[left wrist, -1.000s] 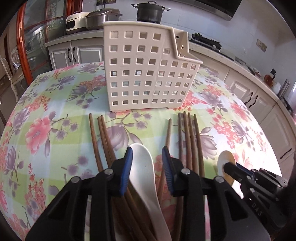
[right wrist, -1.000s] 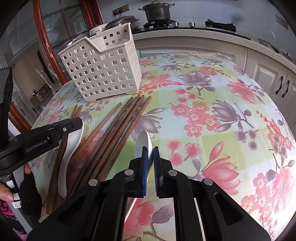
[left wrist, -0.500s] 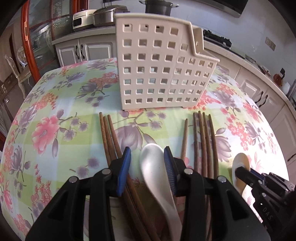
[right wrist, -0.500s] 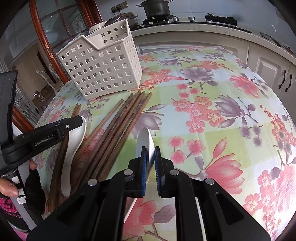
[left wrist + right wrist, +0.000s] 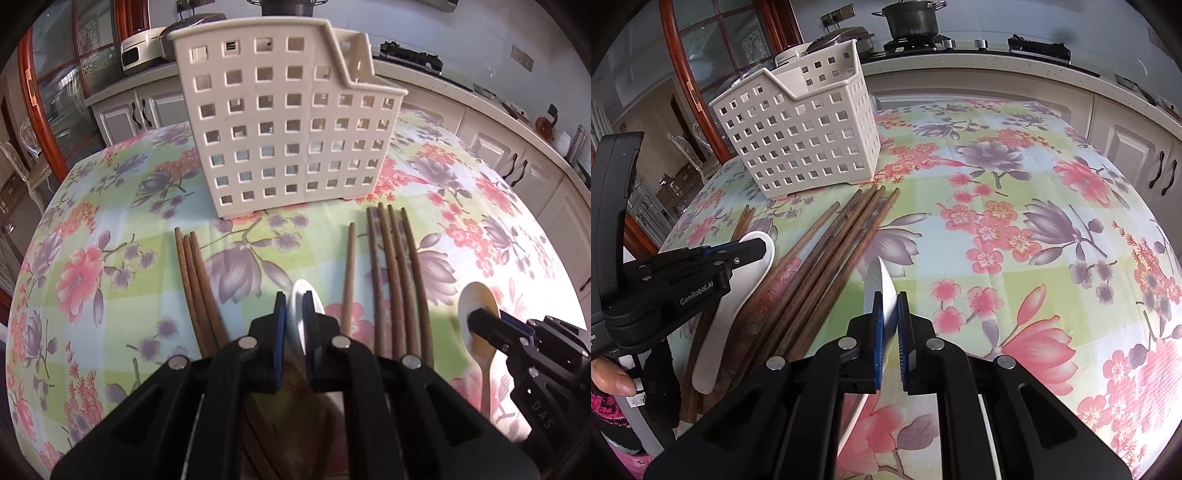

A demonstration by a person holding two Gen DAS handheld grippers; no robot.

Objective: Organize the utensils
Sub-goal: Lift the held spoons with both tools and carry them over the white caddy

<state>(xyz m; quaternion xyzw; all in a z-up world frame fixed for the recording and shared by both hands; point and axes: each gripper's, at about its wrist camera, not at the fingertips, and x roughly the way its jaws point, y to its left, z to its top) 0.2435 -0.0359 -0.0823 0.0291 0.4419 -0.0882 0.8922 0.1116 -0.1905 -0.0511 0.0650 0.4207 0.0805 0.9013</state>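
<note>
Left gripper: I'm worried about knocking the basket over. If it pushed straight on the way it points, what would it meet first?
Probably the tablecloth, since the left gripper, shut on a white spoon, angles downward; the basket stands beyond. Depth is unclear.

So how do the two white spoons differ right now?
The left spoon lies among the chopsticks, its bowl up by the left gripper. The right spoon is turned on edge beside the bundle, in the right gripper. Both are white, each clamped.
</note>
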